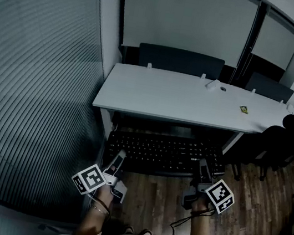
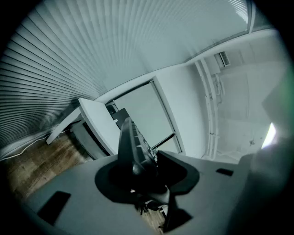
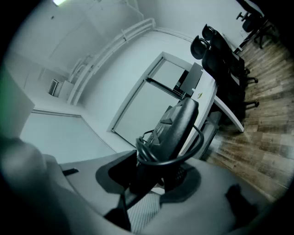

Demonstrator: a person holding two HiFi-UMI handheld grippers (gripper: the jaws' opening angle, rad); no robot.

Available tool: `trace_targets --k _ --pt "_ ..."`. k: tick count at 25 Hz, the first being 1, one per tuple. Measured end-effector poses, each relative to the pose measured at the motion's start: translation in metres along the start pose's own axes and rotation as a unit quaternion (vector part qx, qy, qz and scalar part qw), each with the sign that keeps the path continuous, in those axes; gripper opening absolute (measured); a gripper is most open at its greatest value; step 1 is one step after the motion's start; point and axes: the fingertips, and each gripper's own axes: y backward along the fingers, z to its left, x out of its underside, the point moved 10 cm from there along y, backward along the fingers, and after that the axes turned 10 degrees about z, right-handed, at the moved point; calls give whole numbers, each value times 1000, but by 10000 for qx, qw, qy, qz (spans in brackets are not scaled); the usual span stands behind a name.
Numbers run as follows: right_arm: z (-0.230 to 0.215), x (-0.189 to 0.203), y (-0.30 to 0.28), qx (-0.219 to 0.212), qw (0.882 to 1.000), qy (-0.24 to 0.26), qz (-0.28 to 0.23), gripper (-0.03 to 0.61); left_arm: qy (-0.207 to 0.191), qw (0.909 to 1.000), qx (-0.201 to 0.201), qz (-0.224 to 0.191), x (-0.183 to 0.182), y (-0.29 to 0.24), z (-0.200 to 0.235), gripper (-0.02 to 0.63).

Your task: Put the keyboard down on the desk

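Your left gripper point(image 1: 119, 160) and right gripper point(image 1: 202, 167) clamp the long black keyboard point(image 1: 164, 152) by its near edge | axis left-right | white rectangular desk point(image 1: 167, 98) lies just beyond, higher.

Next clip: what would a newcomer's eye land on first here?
A black keyboard hangs in mid-air just before the white desk, clamped at its near edge by the left gripper and the right gripper. Its cable loops around the end by the right gripper. Black office chairs stand at the desk's right end.
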Motion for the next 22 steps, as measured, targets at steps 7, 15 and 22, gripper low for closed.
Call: trace_targets --k 7,15,22 --pt "4 1 5 14 10000 7 -9 164 49 10000 -25 28 -1 4 -4 144" --pt "9 7 7 22 9999 -58 -145 164 -2 9999 33 140 -9 5 -3 144" --pt "5 22 -10 168 9995 -152 -214 164 21 9996 88 263 -22 -5 21 144"
